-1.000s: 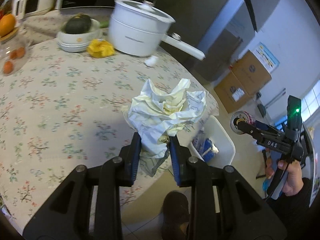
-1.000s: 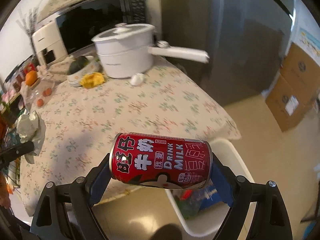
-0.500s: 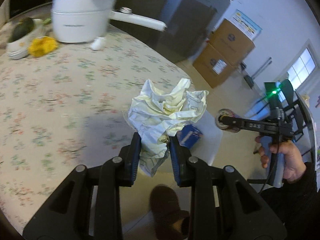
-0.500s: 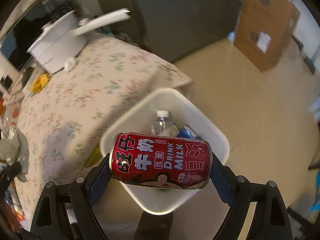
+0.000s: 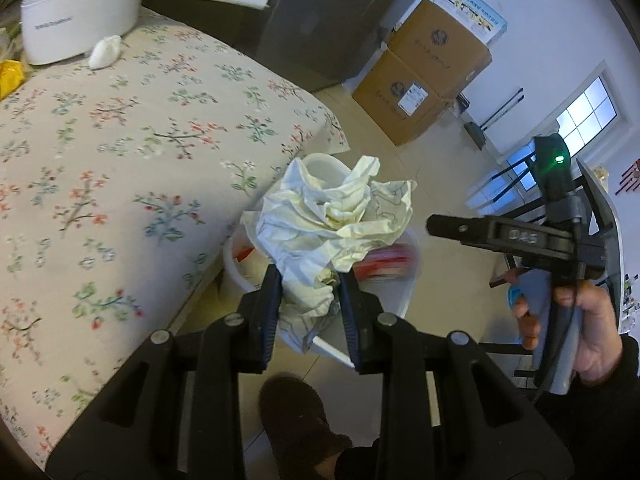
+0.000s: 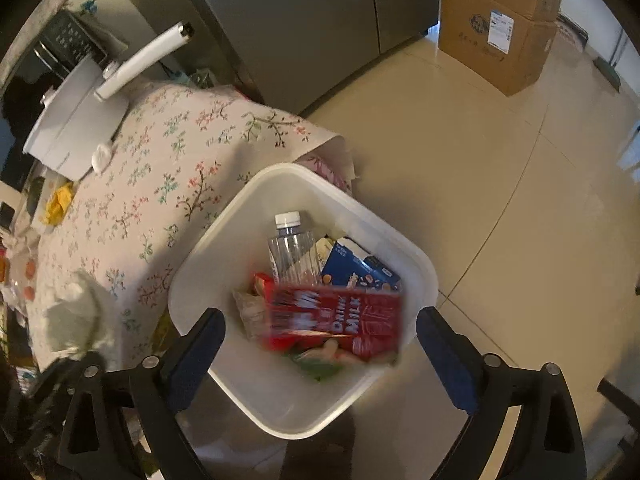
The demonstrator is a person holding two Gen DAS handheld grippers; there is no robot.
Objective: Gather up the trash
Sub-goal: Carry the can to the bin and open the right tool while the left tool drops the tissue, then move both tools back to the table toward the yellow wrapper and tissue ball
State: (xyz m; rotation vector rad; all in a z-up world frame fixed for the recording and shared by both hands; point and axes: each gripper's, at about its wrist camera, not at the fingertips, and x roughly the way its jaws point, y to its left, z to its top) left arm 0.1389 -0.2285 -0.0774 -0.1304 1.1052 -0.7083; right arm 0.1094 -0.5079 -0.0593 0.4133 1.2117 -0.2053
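Right gripper [image 6: 320, 344]: black frame, blue pads, pointing steeply down over the white bin [image 6: 420, 264]; jaws opening and standing wide, neither pad touching anything. Red milk can [image 6: 336, 318]: blurred, lying crosswise between the open jaws but clear of both pads, inside the outline of the bin's mouth and above its contents. Bin contents visible in the right wrist view: clear plastic bottle [image 6: 291, 250] with white cap, blue carton [image 6: 358, 270], some red and green wrappers beneath the can, too blurred to identify. Left gripper [image 5: 310, 300]: jaws narrow, pads pressed on the lower part of a crumpled white paper wad [image 5: 334, 220], which spreads wide above the fingertips. Wad position: past the table edge, in front of the bin's near rim [image 5: 236, 264] as the left wrist view shows it. Red can partly visible behind the wad in that view. Right gripper also appears side-on at the right of the left wrist view, held by a hand [image 5: 580, 332] in a dark sleeve. Table [image 5: 120, 160]: floral cloth, corner hanging just beside the bin. On the table, far end: white pot [image 5: 76, 12] with long handle, small white crumpled scrap [image 5: 105, 51] just beside it, yellow scrap [image 6: 59, 202] farther along. Floor: pale tile; stacked cardboard boxes [image 5: 424, 76] stand well apart from the bin.
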